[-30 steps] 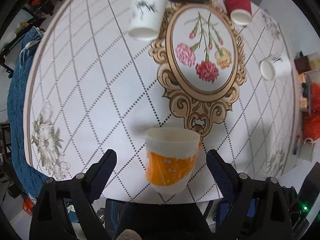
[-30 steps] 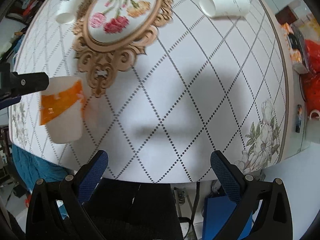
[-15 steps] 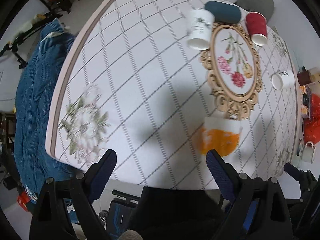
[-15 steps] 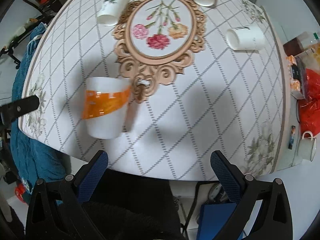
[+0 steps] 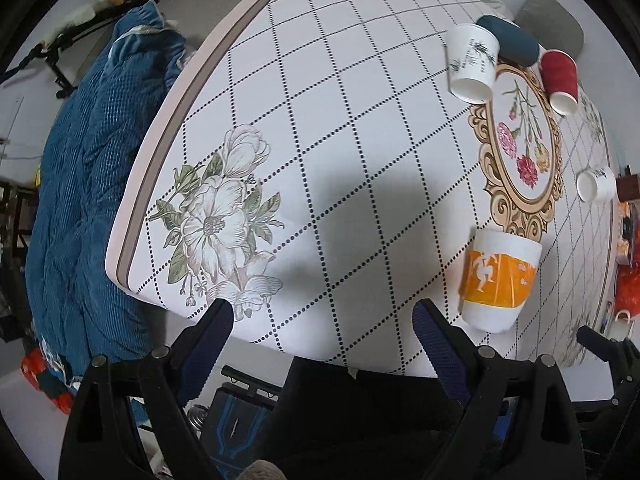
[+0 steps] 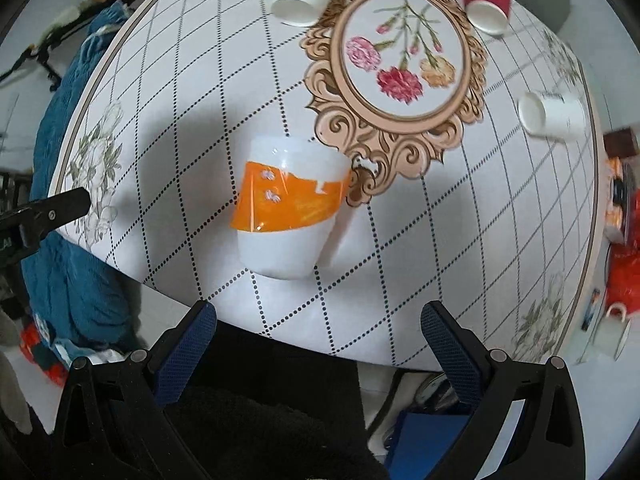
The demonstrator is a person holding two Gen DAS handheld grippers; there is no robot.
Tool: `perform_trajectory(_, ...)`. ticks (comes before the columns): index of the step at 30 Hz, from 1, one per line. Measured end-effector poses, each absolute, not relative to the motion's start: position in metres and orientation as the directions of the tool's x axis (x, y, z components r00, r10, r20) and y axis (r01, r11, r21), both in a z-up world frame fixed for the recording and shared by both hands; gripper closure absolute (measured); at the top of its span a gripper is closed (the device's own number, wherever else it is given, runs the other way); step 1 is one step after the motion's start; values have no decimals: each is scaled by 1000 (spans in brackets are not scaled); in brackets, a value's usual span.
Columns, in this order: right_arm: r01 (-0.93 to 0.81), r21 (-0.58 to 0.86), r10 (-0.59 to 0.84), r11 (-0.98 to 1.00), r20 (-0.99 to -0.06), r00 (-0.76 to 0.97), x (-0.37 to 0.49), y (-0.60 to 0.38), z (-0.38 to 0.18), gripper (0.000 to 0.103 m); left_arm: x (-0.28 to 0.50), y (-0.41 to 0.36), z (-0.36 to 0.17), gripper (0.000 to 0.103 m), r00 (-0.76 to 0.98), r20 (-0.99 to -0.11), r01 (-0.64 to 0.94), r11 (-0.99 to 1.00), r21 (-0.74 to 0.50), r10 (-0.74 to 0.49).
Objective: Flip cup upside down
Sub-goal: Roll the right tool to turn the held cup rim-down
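A white cup with an orange band (image 6: 290,210) stands upside down on the table, its closed base up, just below the ornate flower medallion (image 6: 400,68). It also shows at the right of the left wrist view (image 5: 498,278). My right gripper (image 6: 318,338) is open and empty, above the table's near edge, just short of the cup. My left gripper (image 5: 322,330) is open and empty, off to the cup's left over the near edge.
A white cup with a plant print (image 5: 472,64), a dark teal cup (image 5: 510,42), a red cup (image 5: 560,76) and a small white cup (image 5: 596,184) lie on their sides around the medallion. A blue blanket (image 5: 84,184) hangs left of the table. Clutter sits at the right edge (image 6: 624,216).
My left gripper has drawn back and swung left, away from the orange-banded cup. My right gripper has shifted so the cup now sits in front of it.
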State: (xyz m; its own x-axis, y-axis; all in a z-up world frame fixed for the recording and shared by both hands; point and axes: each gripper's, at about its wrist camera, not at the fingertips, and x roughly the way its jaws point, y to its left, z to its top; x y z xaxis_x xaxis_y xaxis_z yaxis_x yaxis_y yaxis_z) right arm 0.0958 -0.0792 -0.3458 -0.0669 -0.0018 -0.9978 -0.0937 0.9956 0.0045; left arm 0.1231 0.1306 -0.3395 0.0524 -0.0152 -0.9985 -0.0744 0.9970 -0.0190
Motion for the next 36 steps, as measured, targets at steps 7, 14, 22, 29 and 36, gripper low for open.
perform_trajectory(7,-293,-80,-101,953,-993,-59,114,-70,-339,0,127,140,-344,11,62,-998,-144,990,1,10)
perform_trajectory(14,-715,-315,-264,624,-946,186,112,-33,-325,0,132,147,-354,11,52,-998,-201,979,33,45)
perform_trajectory(22,-850,-469,-240,-239,-820,520,64,-5,-351,0,133,142,-373,11,15,-999,-225,974,40,45)
perform_trajectory(29,-569,-325,-118,-756,-787,606,23,-25,-394,0,135,138,-389,11,-7,-998,-233,971,57,57)
perform_trajectory(36,-155,-185,43,-971,-766,641,5,-63,-426,0,134,139,-400,11,-24,-998,-255,965,64,60)
